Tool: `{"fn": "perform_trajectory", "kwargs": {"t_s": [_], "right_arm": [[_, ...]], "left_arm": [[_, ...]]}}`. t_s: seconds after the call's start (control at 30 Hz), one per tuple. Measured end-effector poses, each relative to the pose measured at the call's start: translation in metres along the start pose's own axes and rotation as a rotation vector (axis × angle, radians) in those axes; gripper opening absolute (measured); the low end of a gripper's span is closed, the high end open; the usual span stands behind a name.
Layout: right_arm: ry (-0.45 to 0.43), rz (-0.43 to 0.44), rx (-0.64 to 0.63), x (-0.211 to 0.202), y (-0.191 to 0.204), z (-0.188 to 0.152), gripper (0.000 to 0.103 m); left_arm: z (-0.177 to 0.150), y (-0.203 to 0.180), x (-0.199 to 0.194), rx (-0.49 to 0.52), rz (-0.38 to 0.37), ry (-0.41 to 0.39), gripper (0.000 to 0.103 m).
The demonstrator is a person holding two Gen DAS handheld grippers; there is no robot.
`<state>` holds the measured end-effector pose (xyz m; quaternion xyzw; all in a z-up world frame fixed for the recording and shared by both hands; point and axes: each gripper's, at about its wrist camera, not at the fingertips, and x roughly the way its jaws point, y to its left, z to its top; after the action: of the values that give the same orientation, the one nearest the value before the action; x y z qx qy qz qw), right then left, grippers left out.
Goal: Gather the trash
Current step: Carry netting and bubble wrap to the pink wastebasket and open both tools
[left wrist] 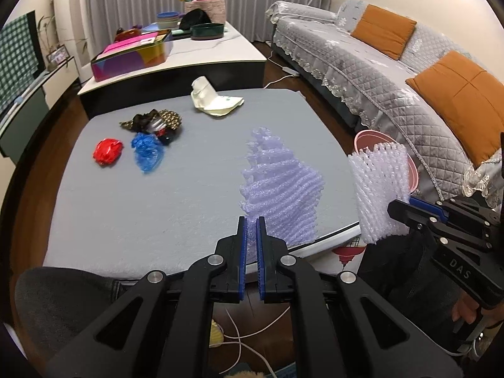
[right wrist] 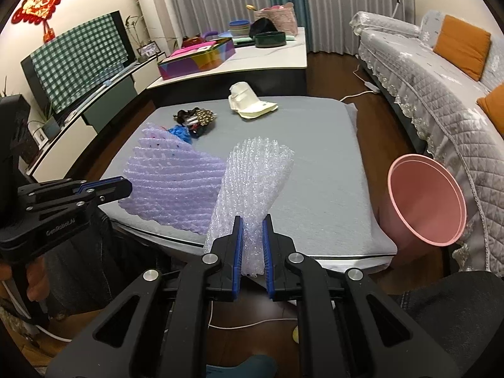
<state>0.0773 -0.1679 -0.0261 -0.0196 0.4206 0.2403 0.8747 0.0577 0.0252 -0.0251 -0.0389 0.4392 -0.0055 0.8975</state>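
Pointing up-away: purple foam net

Grey table with scattered wrappers

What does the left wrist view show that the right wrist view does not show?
Only the left wrist view shows the red wrapper. Only the right wrist view shows the red wall ornament. Both show the left gripper shut on purple foam net, the right gripper shut on white foam net, and the pink bin.
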Motion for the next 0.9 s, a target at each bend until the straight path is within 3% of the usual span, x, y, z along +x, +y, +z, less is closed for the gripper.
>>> {"fn": "perform_trajectory", "kwargs": {"t_s": [0.47,0.7,0.9], "right_arm": [[-0.004,-0.030,0.071,0.010,-0.039,0.013,0.013],[-0.042,-0.114,0.144,0.011,-0.094,0.029,0.013],[-0.085,-0.220,0.230,0.002,-0.157,0.044,0.013]], "left_arm": [[0.024,-0.031,0.021,0.075,-0.010,0.013,0.006],[0.048,-0.059,0.043,0.132,-0.031,0.028,0.006],[0.097,-0.099,0.069,0.207,-0.099,0.031,0.006]]}}
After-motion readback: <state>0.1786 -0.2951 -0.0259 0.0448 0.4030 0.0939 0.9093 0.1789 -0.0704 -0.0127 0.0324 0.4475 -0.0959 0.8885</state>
